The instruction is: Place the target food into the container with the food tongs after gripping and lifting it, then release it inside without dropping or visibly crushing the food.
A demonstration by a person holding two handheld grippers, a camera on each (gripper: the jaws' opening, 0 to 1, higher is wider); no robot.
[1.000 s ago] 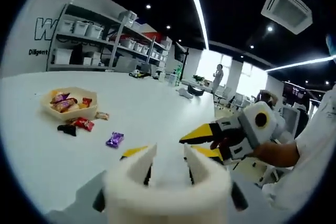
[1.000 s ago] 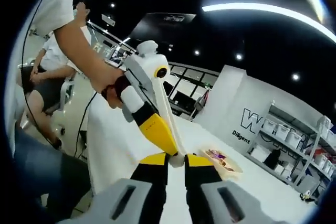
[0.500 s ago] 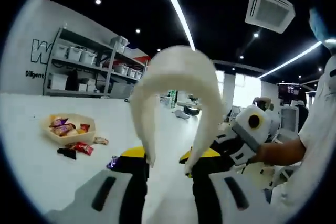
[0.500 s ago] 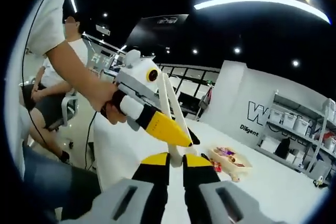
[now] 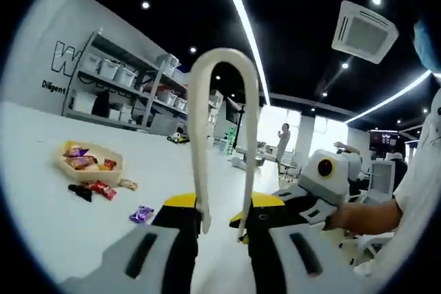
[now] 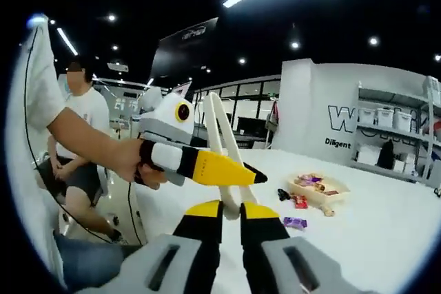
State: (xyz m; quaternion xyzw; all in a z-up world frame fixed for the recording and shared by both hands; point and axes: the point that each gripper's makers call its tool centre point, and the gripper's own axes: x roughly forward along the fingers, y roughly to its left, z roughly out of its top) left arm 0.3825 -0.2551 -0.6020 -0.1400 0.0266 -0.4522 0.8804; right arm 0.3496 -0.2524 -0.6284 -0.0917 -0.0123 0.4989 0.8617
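Left claw [image 5: 219, 222] closed on the cream plastic food tongs [image 5: 222, 135], loop end up and tips down between the jaws, probably a reversed hold needing regrip. Right claw [image 6: 231, 210] jaws nearly together at the tong tips; whether it pinches them, cannot tell. Likely both steady the tool for a handover. Target food well apart: purple wrapped candy [image 5: 141, 214] and red wrapped snack [image 5: 103, 189] loose on the white surface [image 5: 41, 204] beside the beige hexagonal tray [image 5: 87, 162], which holds other snacks.
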